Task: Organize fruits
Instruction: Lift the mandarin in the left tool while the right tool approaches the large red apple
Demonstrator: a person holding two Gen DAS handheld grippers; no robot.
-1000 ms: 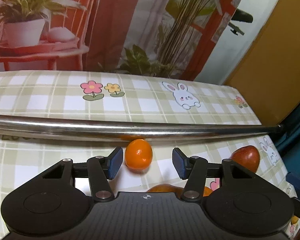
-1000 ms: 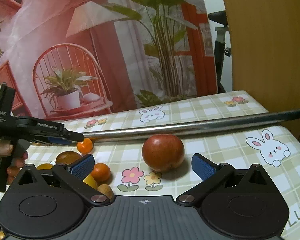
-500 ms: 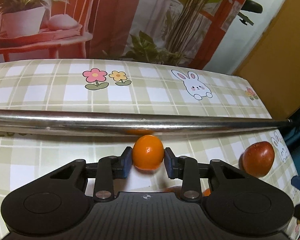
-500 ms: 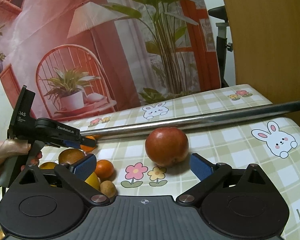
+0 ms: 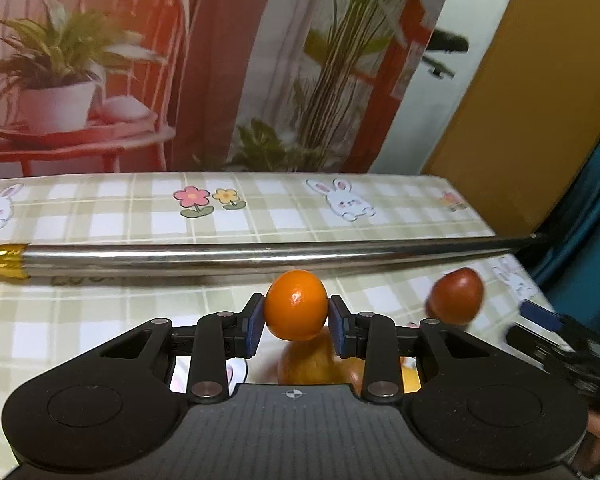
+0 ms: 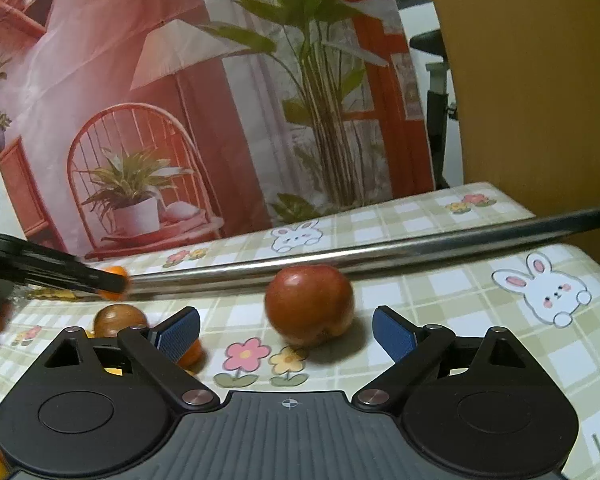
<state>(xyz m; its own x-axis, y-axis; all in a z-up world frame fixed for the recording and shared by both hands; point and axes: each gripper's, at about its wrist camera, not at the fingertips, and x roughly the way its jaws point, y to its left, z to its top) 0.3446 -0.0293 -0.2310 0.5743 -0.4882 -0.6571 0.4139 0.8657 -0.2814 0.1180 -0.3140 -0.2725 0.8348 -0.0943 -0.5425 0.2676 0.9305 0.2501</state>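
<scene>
Fruits are scattered over a checked tablecloth (image 6: 440, 300) printed with rabbits and flowers. One small orange (image 5: 295, 305) is pinched between the blue pads of the left gripper (image 5: 295, 318), raised just in front of a long metal bar (image 5: 260, 258) that crosses the table. To the right, a red apple (image 6: 309, 304) rests on the cloth between the spread fingers of the right gripper (image 6: 286, 330); its jaws have just been closing but are not touching it. More oranges and a brown fruit (image 6: 116, 319) cluster near the left.
</scene>
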